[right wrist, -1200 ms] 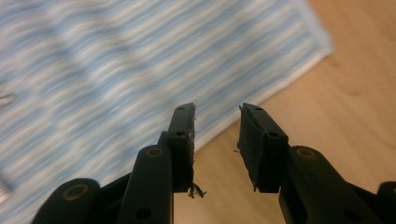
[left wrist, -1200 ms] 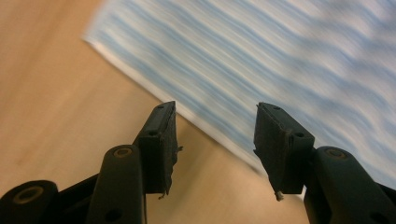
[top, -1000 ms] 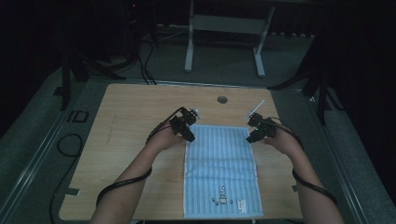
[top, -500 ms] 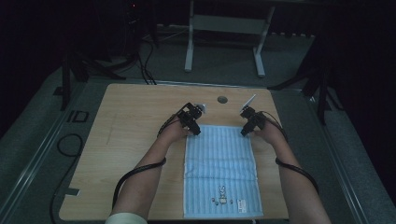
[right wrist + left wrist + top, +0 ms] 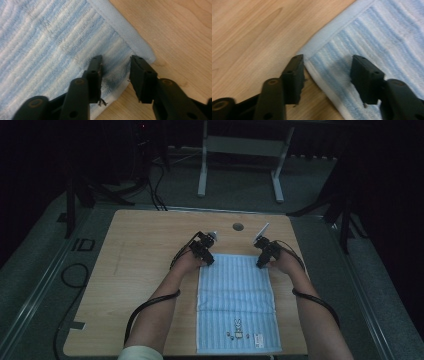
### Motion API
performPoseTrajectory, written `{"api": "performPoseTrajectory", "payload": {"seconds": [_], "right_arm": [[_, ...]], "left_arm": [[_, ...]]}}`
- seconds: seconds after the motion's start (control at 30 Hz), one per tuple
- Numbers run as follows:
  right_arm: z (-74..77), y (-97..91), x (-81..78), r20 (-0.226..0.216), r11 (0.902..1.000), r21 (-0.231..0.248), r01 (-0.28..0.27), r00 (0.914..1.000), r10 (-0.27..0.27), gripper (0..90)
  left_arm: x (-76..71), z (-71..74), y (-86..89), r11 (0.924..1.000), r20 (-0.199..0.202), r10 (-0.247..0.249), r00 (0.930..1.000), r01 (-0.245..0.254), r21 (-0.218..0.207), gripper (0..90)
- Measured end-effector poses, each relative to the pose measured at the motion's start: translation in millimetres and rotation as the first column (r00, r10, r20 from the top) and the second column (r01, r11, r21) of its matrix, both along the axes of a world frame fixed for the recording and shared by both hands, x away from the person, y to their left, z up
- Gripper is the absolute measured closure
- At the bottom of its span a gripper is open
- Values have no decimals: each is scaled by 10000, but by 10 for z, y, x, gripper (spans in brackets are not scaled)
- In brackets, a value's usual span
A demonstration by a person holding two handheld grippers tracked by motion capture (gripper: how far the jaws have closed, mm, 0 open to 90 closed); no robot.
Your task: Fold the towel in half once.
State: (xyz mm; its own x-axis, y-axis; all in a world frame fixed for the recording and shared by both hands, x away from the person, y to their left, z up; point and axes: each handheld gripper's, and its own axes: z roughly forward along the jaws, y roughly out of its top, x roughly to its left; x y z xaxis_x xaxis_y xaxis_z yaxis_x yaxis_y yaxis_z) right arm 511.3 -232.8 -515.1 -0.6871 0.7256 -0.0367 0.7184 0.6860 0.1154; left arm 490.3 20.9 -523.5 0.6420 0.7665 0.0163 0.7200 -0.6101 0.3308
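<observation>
A light-blue striped towel (image 5: pixel 235 300) lies flat on the wooden table (image 5: pixel 145 245), with a small rabbit print near its front end. My left gripper (image 5: pixel 209 261) is down at the towel's far left corner. In the left gripper view its jaws (image 5: pixel 327 62) straddle that corner (image 5: pixel 332 50): one on the wood at the hem, one over the stripes. My right gripper (image 5: pixel 260 264) is at the far right corner. Its jaws (image 5: pixel 116 61) stand apart around that corner (image 5: pixel 117 47). Both pairs of jaws have just been closing with towel between them, and the cloth still lies flat, unpinched.
A round cable hole (image 5: pixel 238 226) sits in the tabletop just beyond the grippers. The towel's near end reaches the table's front edge. A white stand (image 5: pixel 240 150) and loose cables (image 5: pixel 150 185) are on the dark floor behind the table.
Both hands moved inward and down until the grippers sat on the towel's two far corners. The towel has not shifted.
</observation>
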Motion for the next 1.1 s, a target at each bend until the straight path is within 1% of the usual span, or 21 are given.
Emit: {"api": "performPoseTrajectory", "payload": {"seconds": [0.13,0.2,0.3,0.33,0.37,0.47,0.53,0.6,0.63,0.7,0.73,0.77,0.8,0.83,0.87,0.9,0.97,1.0,1.03,1.07,1.1], "right_arm": [[4,34,-31,12,9999,-87,-137,9999,137,771],[4,66,-49,26,9992,-284,-269,9996,270,823],[2,109,-69,55,9976,-533,-447,9990,451,854],[2,112,-65,36,9974,-573,-438,9990,441,862],[5,114,-65,9,9975,-583,-401,9992,402,864],[24,102,-79,29,9985,-463,-286,9996,287,871],[66,91,-97,140,9990,-344,-295,9995,300,871],[145,68,-119,325,9996,-34,-263,9991,264,872],[182,59,-126,416,9997,93,-235,9989,230,874],[299,34,-140,645,9991,332,-258,9976,236,875],[359,25,-143,837,9987,397,-321,9961,287,876],[436,21,-146,1067,9986,403,-331,9939,287,876],[524,12,-145,1289,9984,470,-318,9913,255,876],[598,4,-143,1499,9980,541,-327,9884,243,877],[736,-9,-141,1825,9972,667,-341,9830,214,877],[854,-16,-144,2110,9967,748,-324,9774,160,877],[1106,-31,-159,2724,9956,891,-292,9622,38,877],[1233,-40,-168,2980,9948,963,-335,9546,33,877],[1331,-43,-179,3215,9946,983,-337,9469,3,876],[1491,-50,-198,3570,9938,1052,-362,9341,-38,877],[1613,-52,-216,3780,9929,1128,-383,9258,-72,876]], "left_arm": [[-23,10,-28,9999,-189,-80,9998,77,-150,559],[-55,14,-59,9995,-224,-239,9995,234,-216,659],[-118,16,-121,9976,-263,-634,9976,626,-307,762],[-125,16,-131,9974,-281,-643,9975,633,-342,808],[-135,16,-139,9968,-247,-739,9970,731,-316,830],[-140,27,-136,9973,-200,-699,9974,694,-227,855],[-145,99,-112,9972,-74,-535,9985,530,-533,860],[-150,203,-79,9965,169,-509,9986,519,-662,861],[-167,286,-59,9962,449,-565,9974,593,-633,860],[-178,441,-9,9941,706,-578,9958,639,-876,860],[-181,533,17,9937,934,-585,9939,669,-896,859],[-186,629,41,9920,1036,-532,9932,644,-1086,859],[-189,710,64,9911,1199,-575,9911,711,-1122,859],[-201,848,96,9890,1492,-523,9874,719,-1292,859],[-211,955,120,9854,1695,-545,9840,804,-1500,858],[-225,1066,144,9851,2003,-487,9785,802,-1524,858],[-251,1283,189,9815,2400,-484,9696,906,-1684,858],[-266,1364,202,9808,2665,-452,9628,934,-1712,857],[-289,1498,223,9775,2945,-446,9546,1025,-1844,857],[-306,1598,236,9760,3169,-410,9476,1058,-1901,857],[-327,1694,253,9746,3383,-337,9404,1059,-1973,856]]}}
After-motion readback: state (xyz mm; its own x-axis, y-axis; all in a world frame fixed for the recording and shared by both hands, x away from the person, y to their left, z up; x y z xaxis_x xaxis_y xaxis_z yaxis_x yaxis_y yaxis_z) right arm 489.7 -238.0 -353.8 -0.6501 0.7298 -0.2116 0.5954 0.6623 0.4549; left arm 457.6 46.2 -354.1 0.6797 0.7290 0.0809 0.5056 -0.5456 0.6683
